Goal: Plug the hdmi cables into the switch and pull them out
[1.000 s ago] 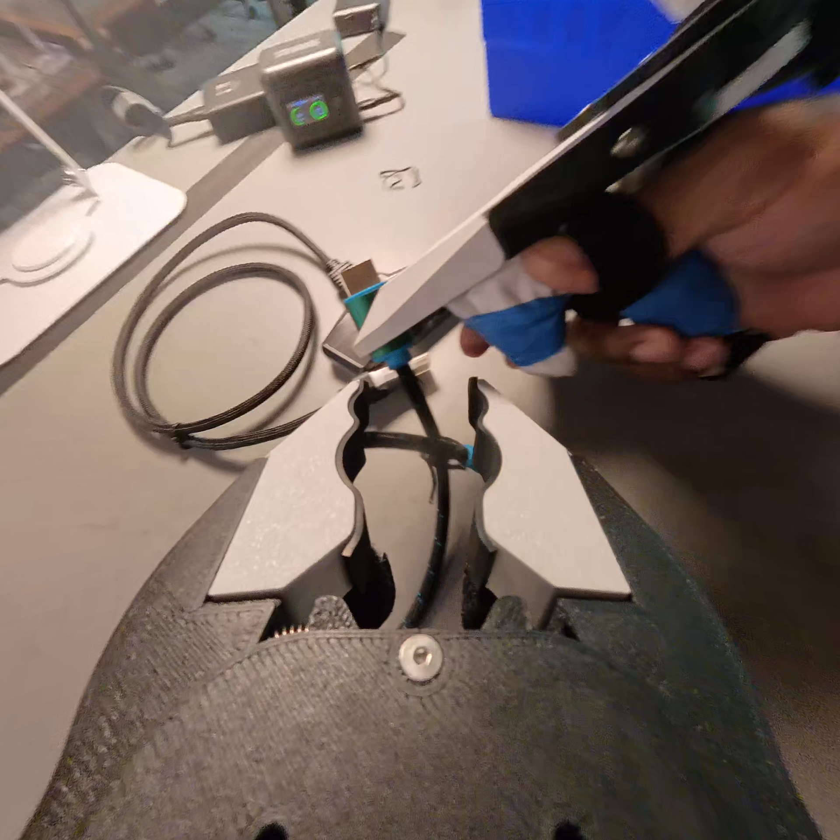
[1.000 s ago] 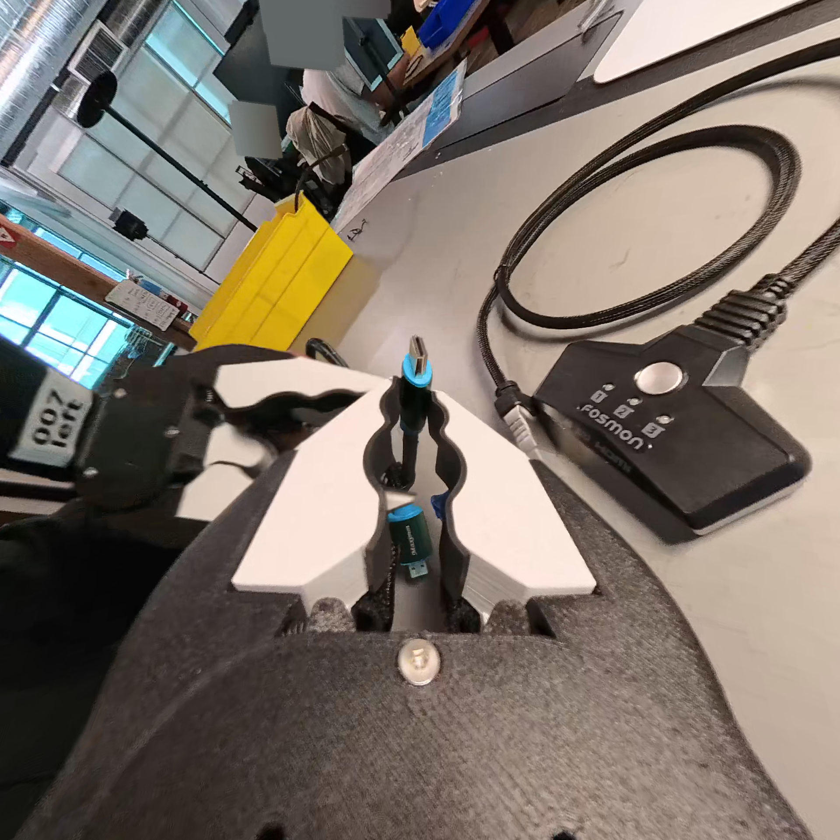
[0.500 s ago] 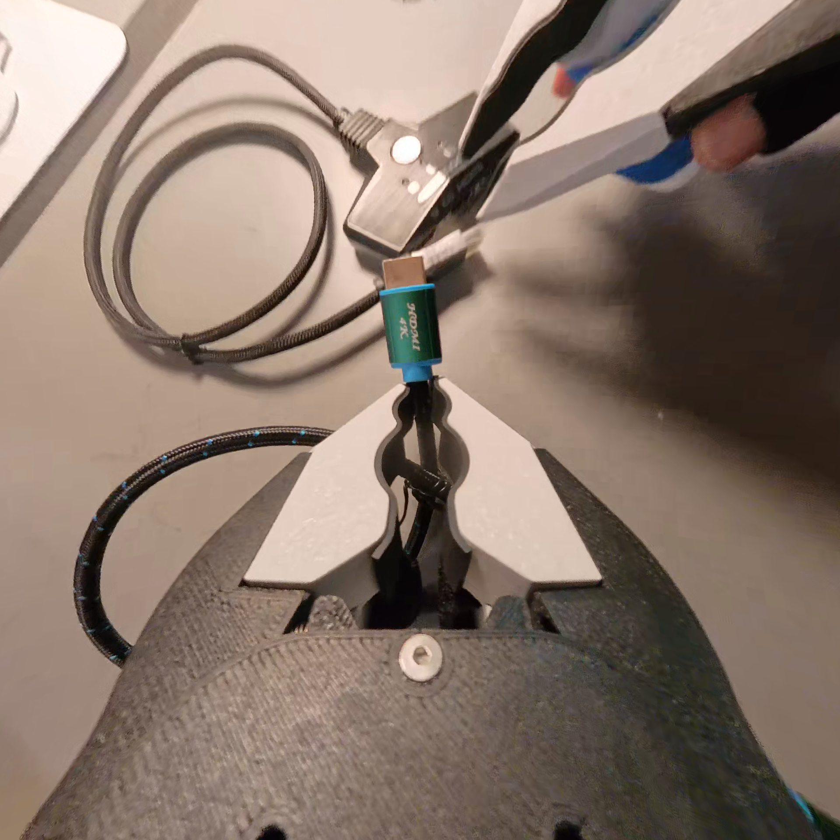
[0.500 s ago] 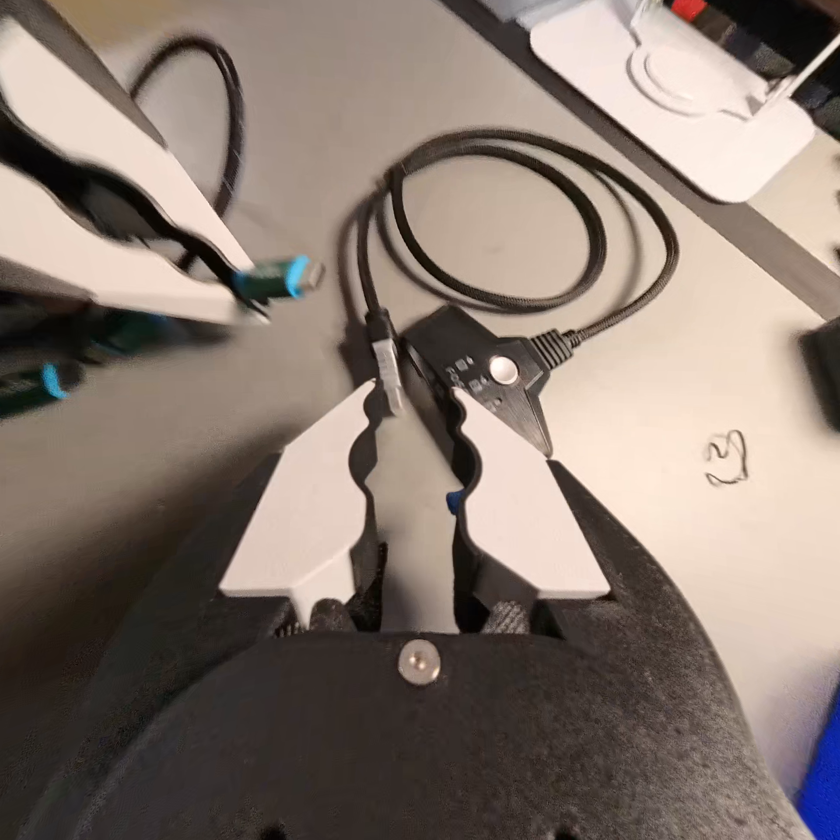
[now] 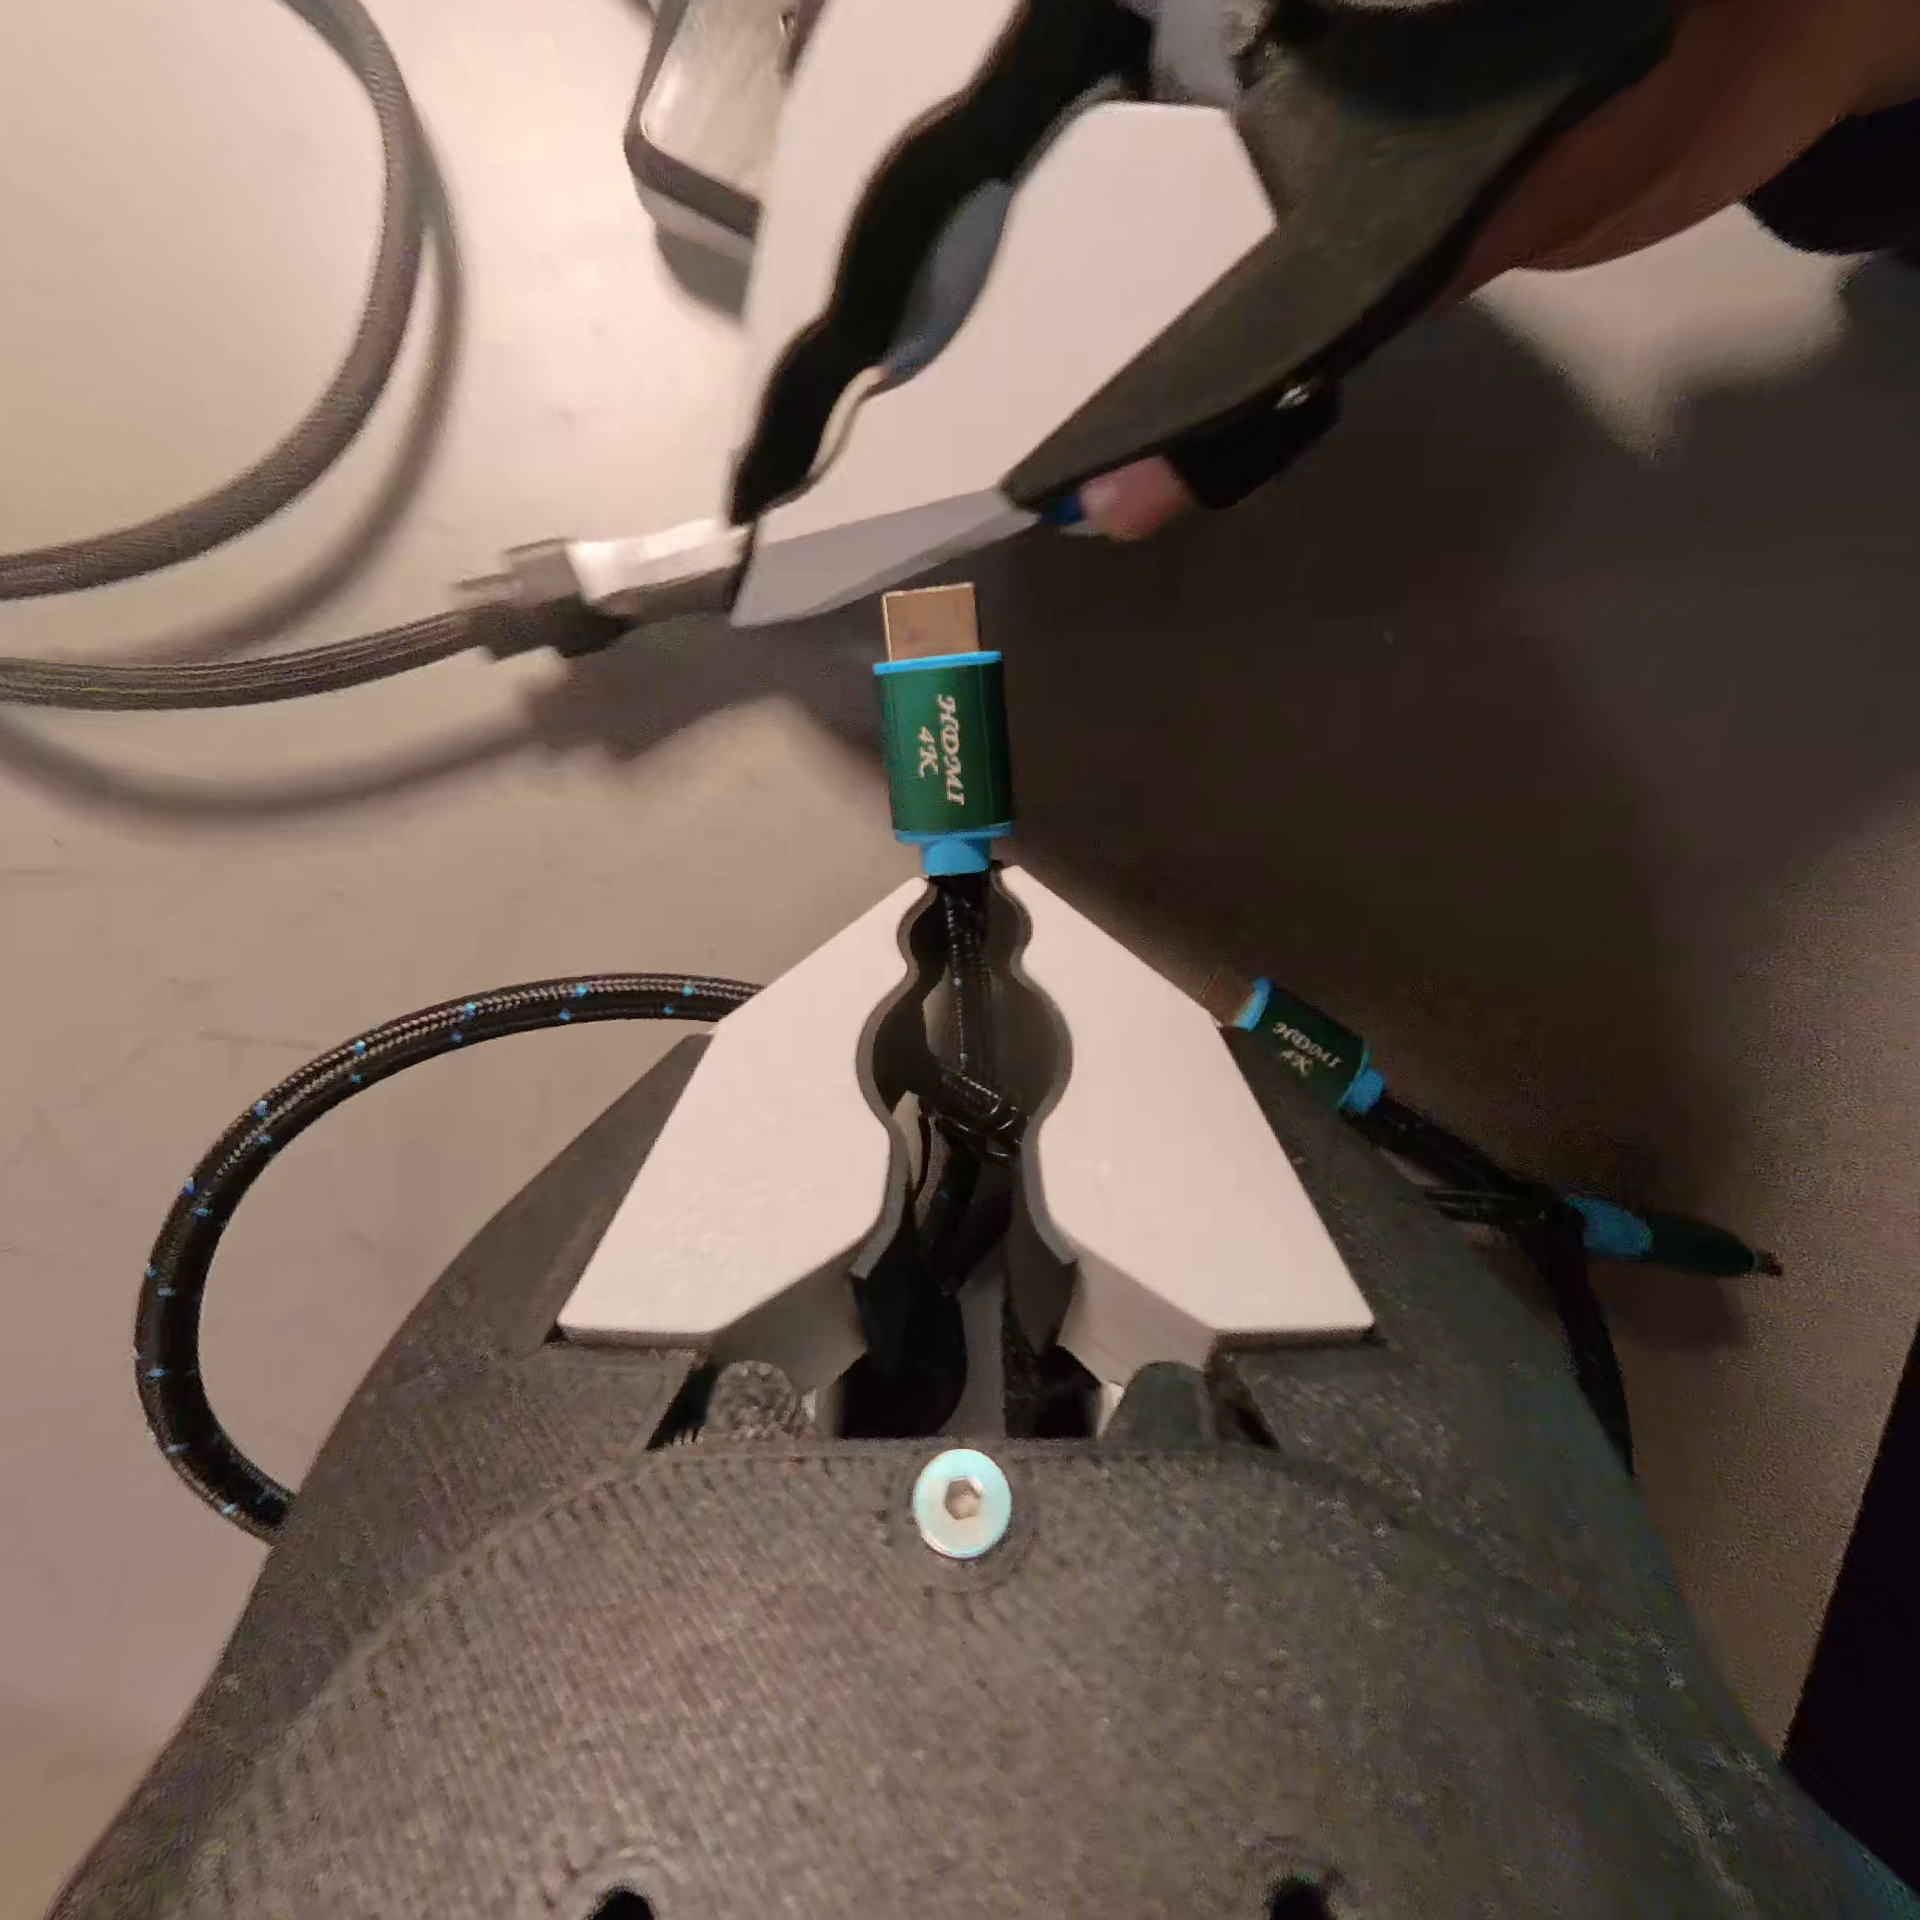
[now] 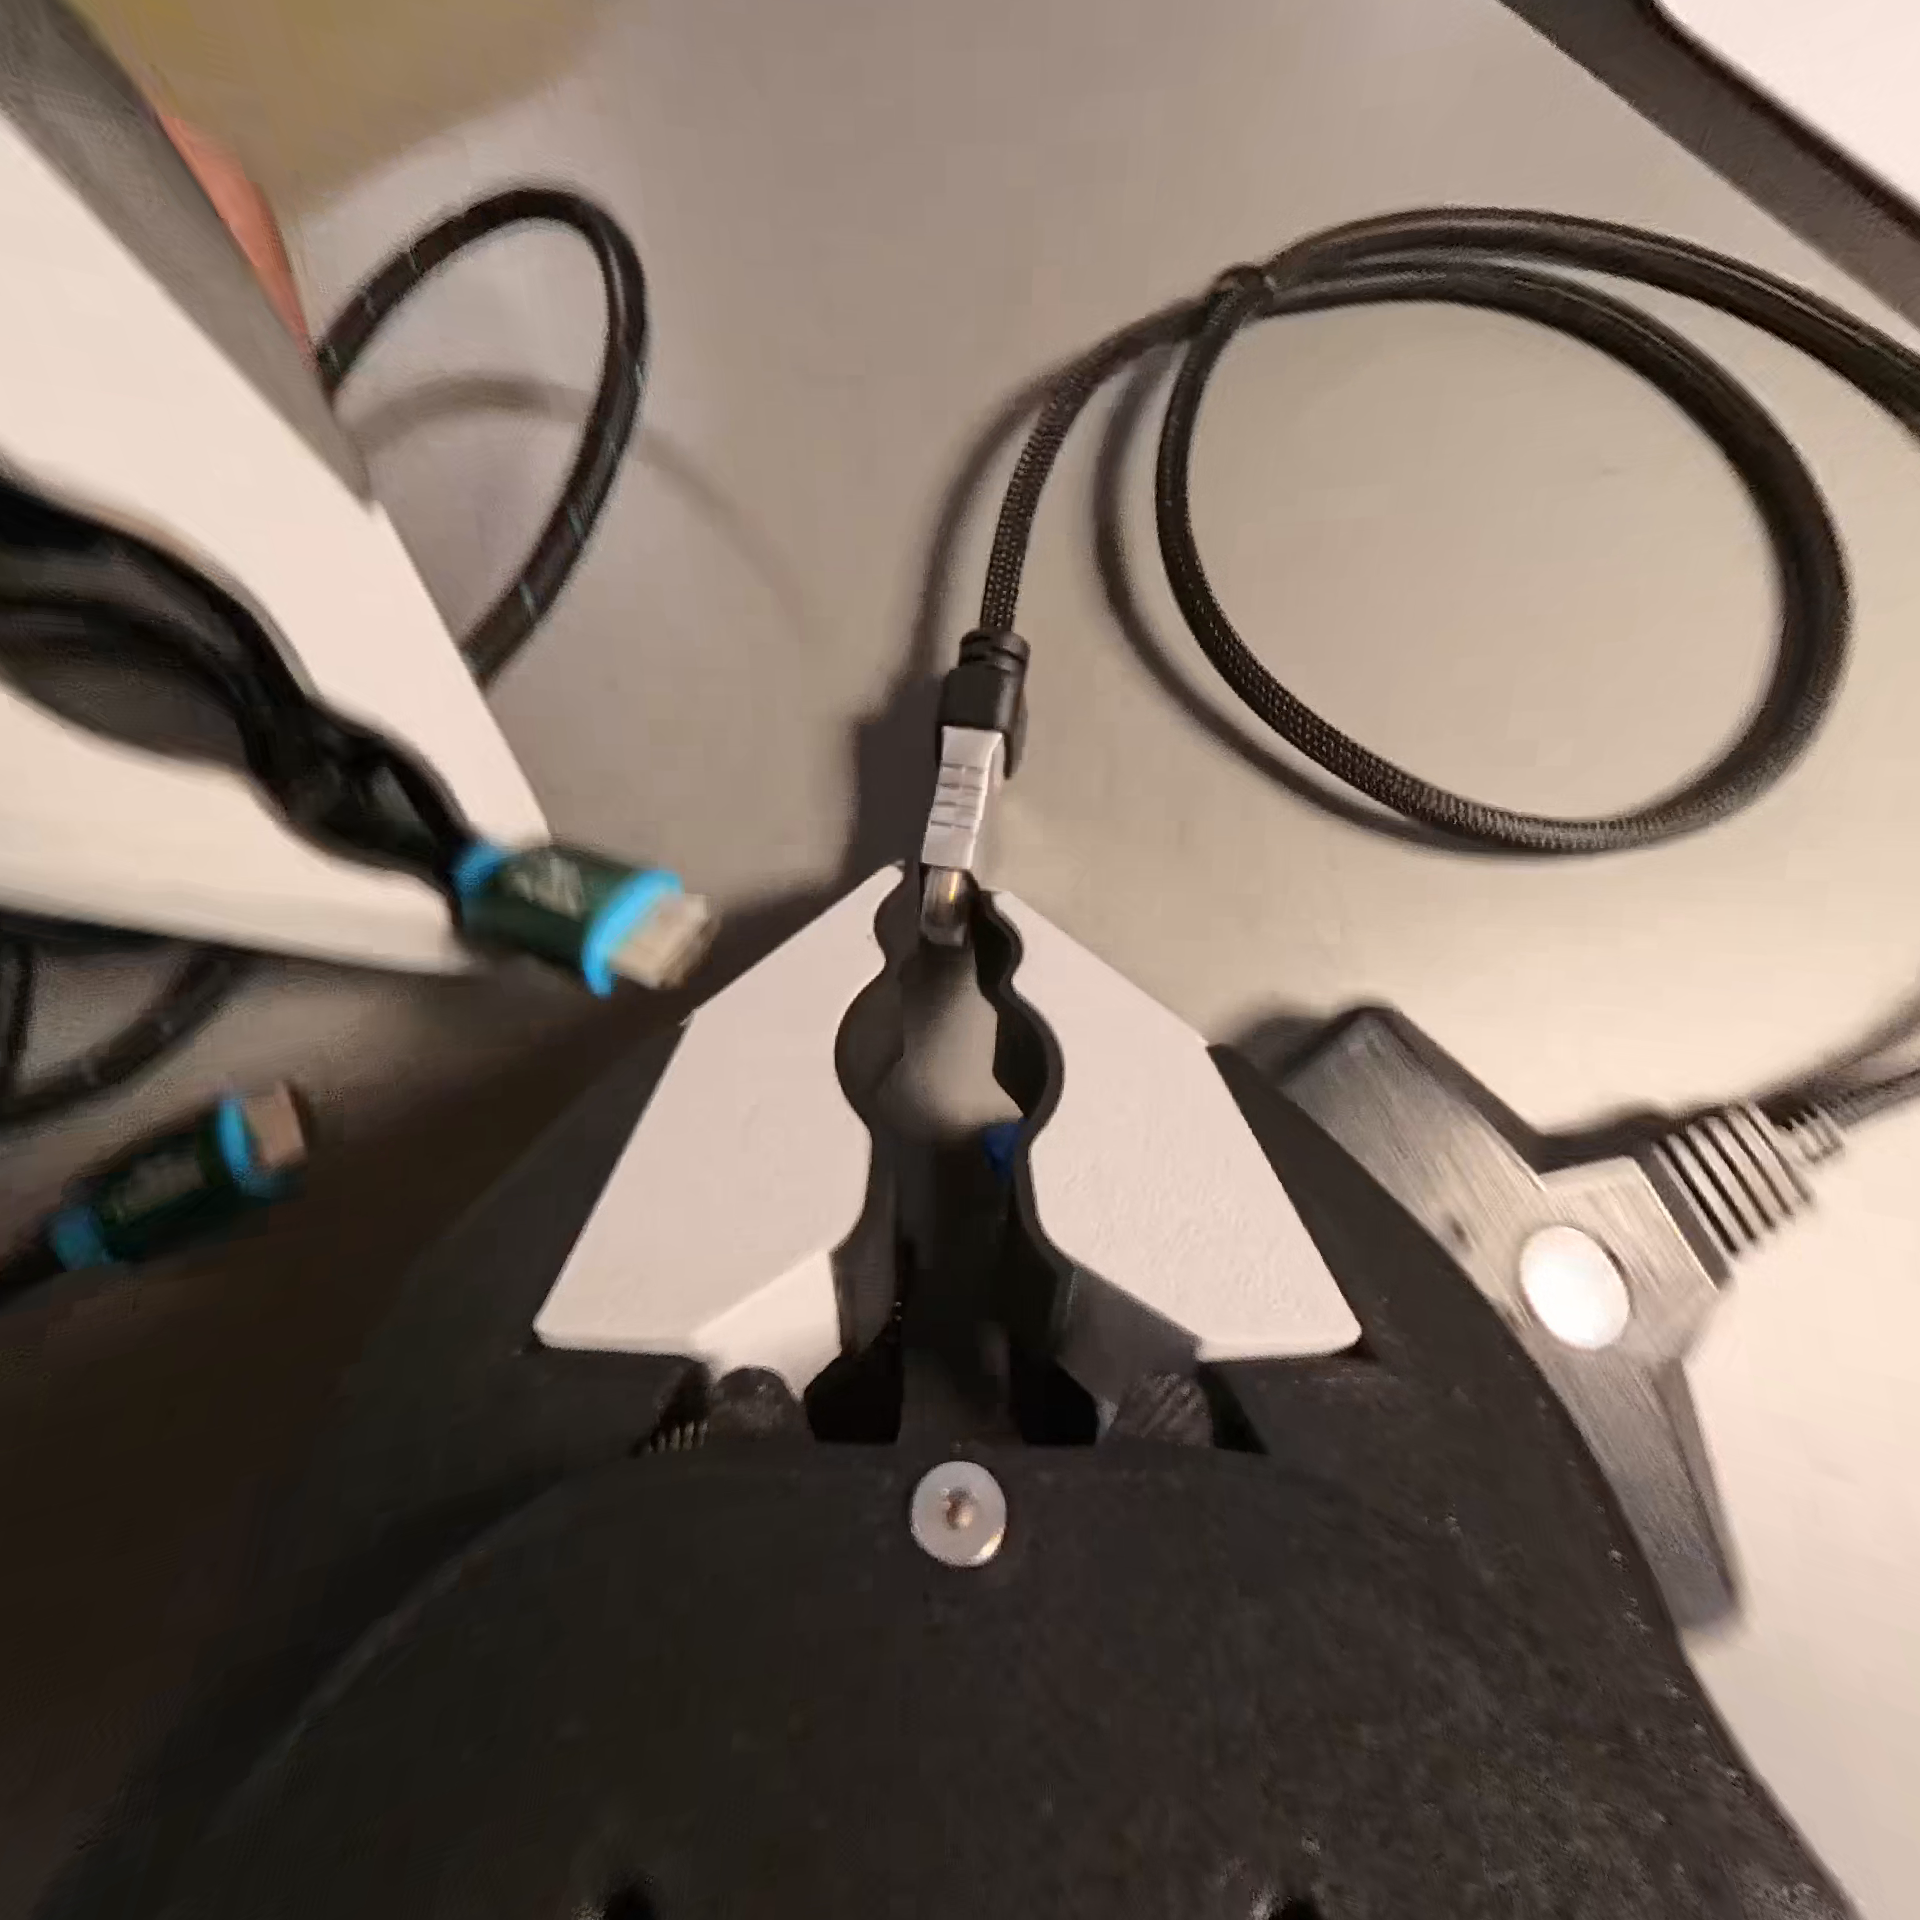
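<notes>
Two tools at work. Left tool (image 5: pixel 961 883) is clenched on the braided cable just behind a green HDMI plug (image 5: pixel 942 750), which sticks straight out ahead of its tips, metal end forward. Right tool (image 6: pixel 940 899) is closed on the metal tip of the switch's own silver-ended plug (image 6: pixel 961 795), which points away ahead of its tips; that plug's black braided lead (image 6: pixel 1455 520) loops on the worktop (image 6: pixel 1351 156). Switch (image 6: pixel 1507 1226) lies on the worktop just right of the right tool, button up; its ports are not visible, and motion blur hides detail. A second green plug (image 5: pixel 1304 1049) lies loose on the worktop, right of the left tool. Likely step: line up the held green plug with a switch port. To do it well: probably let go of the silver plug and pin the switch body with the right tool instead, so it can't slide; keep the green plug level and square to the port, wide side matched, push straight, no twisting. Gripping the cable rather than the shell may let the plug wobble.
</notes>
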